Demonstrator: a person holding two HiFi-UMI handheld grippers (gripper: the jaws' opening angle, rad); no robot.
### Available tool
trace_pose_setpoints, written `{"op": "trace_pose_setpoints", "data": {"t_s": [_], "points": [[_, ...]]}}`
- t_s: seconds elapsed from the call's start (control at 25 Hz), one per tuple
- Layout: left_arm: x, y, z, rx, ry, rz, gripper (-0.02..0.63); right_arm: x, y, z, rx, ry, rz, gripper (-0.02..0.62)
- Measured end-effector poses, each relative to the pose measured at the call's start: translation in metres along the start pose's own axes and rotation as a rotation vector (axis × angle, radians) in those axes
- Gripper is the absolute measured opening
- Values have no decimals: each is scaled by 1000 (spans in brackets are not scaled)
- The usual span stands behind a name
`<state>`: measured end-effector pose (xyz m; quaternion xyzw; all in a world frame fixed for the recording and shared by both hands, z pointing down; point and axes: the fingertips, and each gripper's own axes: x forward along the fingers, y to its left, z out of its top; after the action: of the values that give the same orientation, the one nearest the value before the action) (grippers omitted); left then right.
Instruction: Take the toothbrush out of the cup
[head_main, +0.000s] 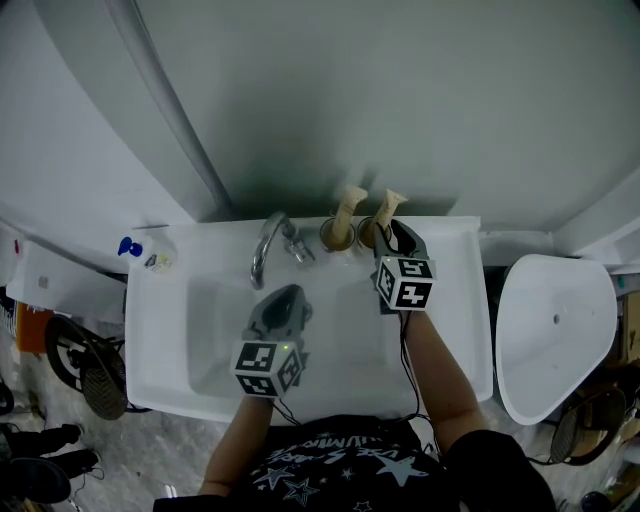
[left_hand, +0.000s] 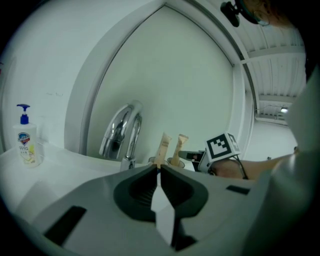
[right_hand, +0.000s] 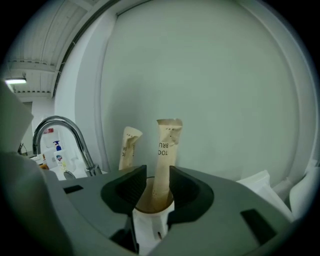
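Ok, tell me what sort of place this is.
Most likely a bathroom: a white sink with a chrome faucet, a pump bottle of hand soap on its corner, and two wrapped toothbrushes standing in cups behind the basin.

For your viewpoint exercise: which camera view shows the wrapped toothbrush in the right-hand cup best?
Right gripper view: the toothbrush stands close and centred, its wrapper print visible. The head view shows it small from above; the left gripper view shows it small and distant.
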<state>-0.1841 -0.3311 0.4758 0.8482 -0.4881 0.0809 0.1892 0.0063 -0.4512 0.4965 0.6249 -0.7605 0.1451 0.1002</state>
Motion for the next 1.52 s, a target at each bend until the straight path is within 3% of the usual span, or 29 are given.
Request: {"op": "trace_pose_setpoints", "data": {"t_s": [0.44,0.56,1.0,1.52], "points": [[-1,4,-5,-19,18,4,31,9,-6,2,-14,-14,-68,137],[-1,4,-6,-21,19,1,31,9,-8,-1,-18,-4,-82,86],[-3,3,-4,-19,18,2,31,5,-6,-2,1,3,-61,31],[-20,-5,1,-15,-7,22,31,-25,1,38,29,-132,-2,25]]}}
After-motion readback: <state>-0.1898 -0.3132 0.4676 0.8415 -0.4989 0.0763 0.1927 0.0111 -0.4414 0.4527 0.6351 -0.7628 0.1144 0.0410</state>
